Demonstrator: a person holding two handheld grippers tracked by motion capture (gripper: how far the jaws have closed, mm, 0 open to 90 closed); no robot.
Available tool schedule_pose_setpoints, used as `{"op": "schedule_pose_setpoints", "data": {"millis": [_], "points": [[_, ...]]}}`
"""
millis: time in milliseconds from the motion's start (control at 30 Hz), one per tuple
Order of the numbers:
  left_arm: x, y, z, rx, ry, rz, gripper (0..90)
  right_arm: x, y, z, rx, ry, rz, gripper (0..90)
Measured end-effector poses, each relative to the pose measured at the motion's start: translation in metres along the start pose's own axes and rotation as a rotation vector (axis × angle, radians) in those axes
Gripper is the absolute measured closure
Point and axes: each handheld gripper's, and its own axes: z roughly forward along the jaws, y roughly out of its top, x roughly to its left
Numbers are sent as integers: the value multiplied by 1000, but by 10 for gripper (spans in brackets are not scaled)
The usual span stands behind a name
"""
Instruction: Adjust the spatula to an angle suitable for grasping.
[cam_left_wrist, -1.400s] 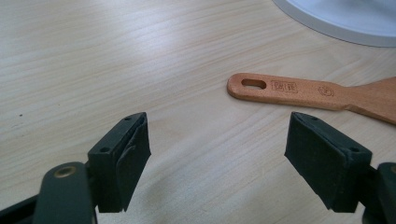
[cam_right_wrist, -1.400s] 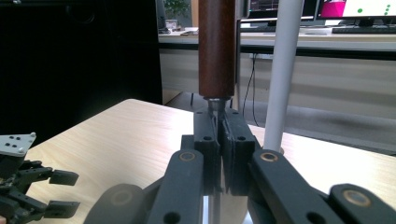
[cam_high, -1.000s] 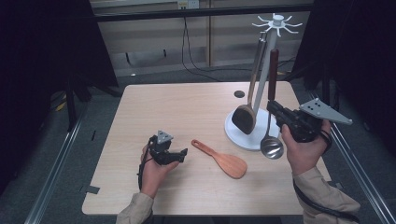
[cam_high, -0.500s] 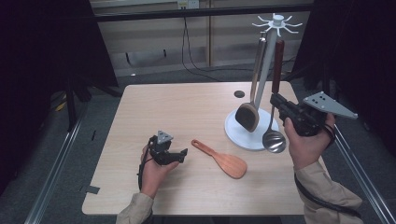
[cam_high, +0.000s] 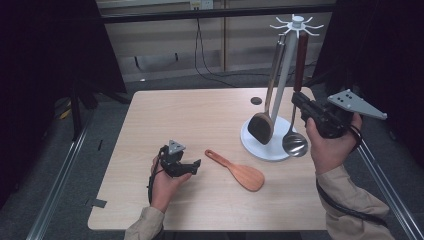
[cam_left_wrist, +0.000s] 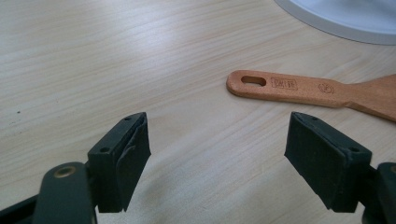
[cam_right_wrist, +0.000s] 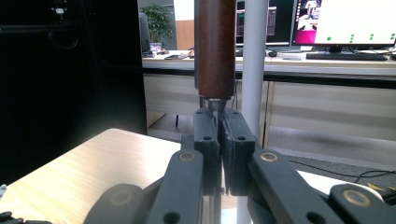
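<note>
Right tool (cam_high: 298, 101) clamped on ladle (cam_high: 295, 142), close beside rack pole (cam_high: 285, 75).

The table (cam_high: 200, 120) is topped with pale, matt wood grain. The spatula (cam_left_wrist: 322, 91) is made of smooth reddish wood. The ladle (cam_high: 294, 142) is formed of glossy metal, with a dark polished wooden handle (cam_right_wrist: 215, 46). The stand (cam_high: 260, 147) is finished in smooth white.
</note>
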Motion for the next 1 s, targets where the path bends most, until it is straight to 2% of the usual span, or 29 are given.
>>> {"op": "schedule_pose_setpoints", "data": {"millis": [33, 500, 667, 1000], "points": [[-1, 0, 1, -11, 2, -6, 218, 0, 1, 1, -1, -5, -2, 865], [1, -1, 1, -1, 2, -1, 218, -1, 6, 14, 9, -36, -13, 864], [2, 0, 0, -4, 2, -1, 218, 0, 6, 18, 18, -65, -20, 864], [2, 0, -1, -17, 5, -18, 218, -1, 4, 27, 27, -66, -24, 863]]}}
